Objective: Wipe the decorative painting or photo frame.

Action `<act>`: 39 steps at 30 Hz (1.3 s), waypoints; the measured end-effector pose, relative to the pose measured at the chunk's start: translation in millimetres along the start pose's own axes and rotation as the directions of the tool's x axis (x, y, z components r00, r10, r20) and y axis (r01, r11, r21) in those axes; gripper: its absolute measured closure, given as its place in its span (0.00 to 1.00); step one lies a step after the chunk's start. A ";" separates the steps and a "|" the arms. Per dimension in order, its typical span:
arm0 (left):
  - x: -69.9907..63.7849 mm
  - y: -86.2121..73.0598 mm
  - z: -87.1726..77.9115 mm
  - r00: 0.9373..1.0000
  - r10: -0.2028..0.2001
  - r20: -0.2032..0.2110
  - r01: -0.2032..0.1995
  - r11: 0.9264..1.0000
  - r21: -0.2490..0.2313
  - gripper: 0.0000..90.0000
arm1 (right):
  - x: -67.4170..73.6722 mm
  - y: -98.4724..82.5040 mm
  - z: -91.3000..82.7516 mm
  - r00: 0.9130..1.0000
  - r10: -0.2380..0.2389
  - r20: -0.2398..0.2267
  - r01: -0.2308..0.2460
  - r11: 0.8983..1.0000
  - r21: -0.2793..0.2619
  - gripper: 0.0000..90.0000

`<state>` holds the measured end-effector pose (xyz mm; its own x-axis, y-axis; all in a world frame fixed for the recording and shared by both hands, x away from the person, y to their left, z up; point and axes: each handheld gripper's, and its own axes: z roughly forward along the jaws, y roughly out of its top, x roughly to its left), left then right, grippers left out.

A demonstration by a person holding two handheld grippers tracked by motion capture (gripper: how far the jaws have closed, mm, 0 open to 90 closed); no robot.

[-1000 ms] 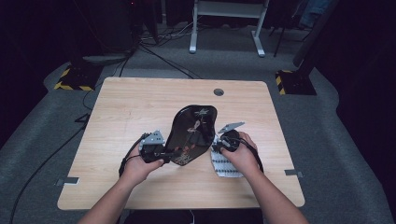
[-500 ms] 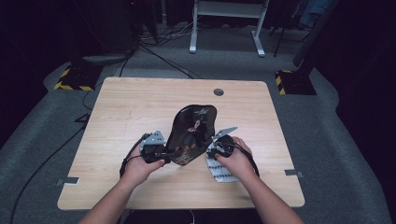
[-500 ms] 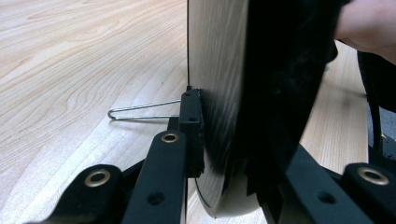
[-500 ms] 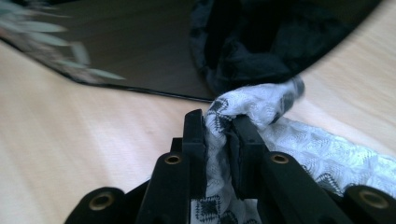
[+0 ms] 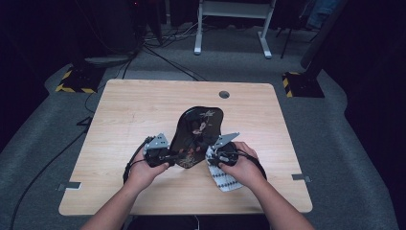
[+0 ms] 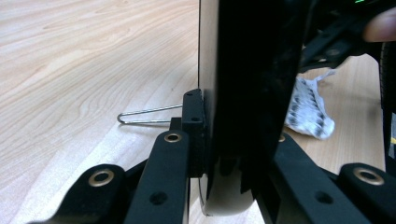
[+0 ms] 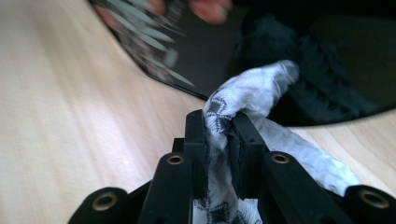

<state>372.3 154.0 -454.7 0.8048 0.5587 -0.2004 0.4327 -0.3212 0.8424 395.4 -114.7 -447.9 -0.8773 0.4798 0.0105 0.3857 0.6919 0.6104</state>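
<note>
A glossy black tray with a flower pattern lies in the middle of the wooden table. My left gripper is shut on its near left rim, and the pale rim sits clamped between the pads. My right gripper is shut on a white cloth with a dark print, right at the tray's near right edge. In the right gripper view the bunched cloth sticks out past my right gripper and touches the shiny tray, which mirrors it.
A bent metal wire lies on the table just beyond the left jaws. A round cable hole sits near the far edge. Cables trail over the grey floor behind the table, and white desk legs stand there.
My right hand has slid left to the tray's edge, dragging the cloth with it. The left hand and the tray have stayed put.
</note>
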 end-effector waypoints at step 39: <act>-0.8 2.7 -14.2 0.997 -0.027 -0.067 0.022 0.997 -0.079 0.45 | 2.8 7.9 -13.9 0.997 0.046 -0.064 -0.060 0.969 -0.239 0.49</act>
<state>367.0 163.5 -445.2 0.7640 0.6169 -0.1892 0.4166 -0.2477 0.8747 391.9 -115.4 -432.1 -0.8750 0.4759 0.0891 0.3582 0.5123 0.7805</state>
